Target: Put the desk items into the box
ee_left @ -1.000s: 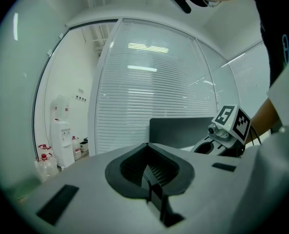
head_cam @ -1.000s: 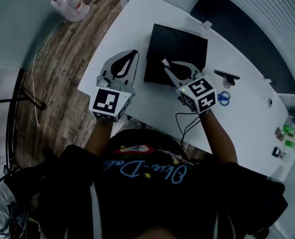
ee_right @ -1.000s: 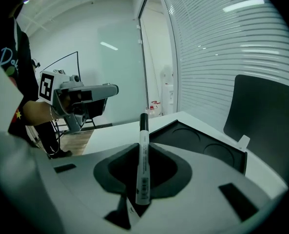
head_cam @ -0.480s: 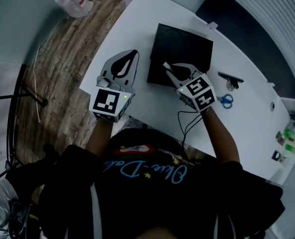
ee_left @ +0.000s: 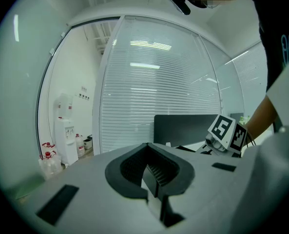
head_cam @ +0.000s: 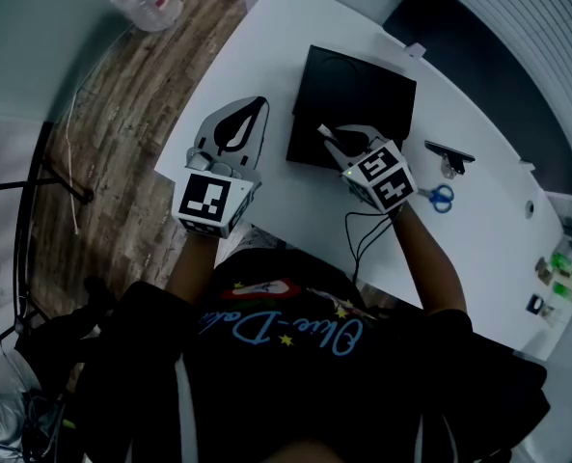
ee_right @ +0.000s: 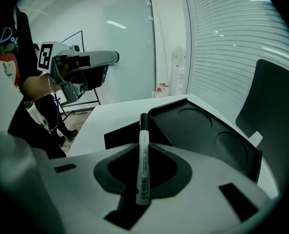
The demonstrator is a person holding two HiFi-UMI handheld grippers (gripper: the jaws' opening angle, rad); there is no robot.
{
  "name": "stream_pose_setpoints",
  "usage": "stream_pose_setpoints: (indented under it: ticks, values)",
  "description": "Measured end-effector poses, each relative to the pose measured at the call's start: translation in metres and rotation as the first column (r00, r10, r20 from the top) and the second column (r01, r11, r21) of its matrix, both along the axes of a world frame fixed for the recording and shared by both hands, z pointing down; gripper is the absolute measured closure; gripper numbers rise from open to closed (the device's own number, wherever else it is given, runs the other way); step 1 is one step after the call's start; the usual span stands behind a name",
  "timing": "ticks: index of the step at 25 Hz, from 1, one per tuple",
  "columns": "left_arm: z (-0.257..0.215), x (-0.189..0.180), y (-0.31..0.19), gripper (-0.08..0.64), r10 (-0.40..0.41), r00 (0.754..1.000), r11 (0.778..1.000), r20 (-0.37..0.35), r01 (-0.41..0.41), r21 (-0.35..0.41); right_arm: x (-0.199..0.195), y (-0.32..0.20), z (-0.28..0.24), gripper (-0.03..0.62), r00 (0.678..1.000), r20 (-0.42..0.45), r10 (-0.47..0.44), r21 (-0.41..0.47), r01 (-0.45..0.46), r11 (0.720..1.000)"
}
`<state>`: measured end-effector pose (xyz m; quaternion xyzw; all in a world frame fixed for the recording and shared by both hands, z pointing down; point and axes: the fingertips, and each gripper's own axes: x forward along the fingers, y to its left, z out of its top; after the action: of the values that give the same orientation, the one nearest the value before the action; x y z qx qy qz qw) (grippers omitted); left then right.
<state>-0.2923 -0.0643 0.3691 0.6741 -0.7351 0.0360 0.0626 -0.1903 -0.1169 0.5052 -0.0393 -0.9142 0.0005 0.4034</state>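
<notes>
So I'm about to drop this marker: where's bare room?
The black box looks empty. The white desk is bare left of it and along the front edge. Right of it lie scissors and a dark clip.

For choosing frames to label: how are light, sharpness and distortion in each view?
Head view: dim and bluish, the table looks bowed. Left gripper view: strong fisheye, light streaks across the blinds, a mosaic patch at the top. Right gripper view: same fisheye, but the marker between the jaws is sharp.
</notes>
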Motion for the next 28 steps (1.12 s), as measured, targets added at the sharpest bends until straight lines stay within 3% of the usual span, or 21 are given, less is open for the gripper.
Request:
stream_pose_setpoints:
  ticks: [12, 28]
  values:
    - [0.003, -0.008, 0.005, 0.554, -0.021, 1.000, 1.000, 0.009, 0.021, -0.020, -0.005, 0.002, 0.021, 0.520, 0.997, -0.070, -0.037, -0.008, 0.037, 0.999]
    - [0.005, -0.012, 0.006, 0.554, -0.038, 0.999, 0.999, 0.006, 0.038, -0.028, -0.005, -0.005, 0.039, 0.519, 0.992, -0.123, -0.023, -0.013, 0.022, 1.000]
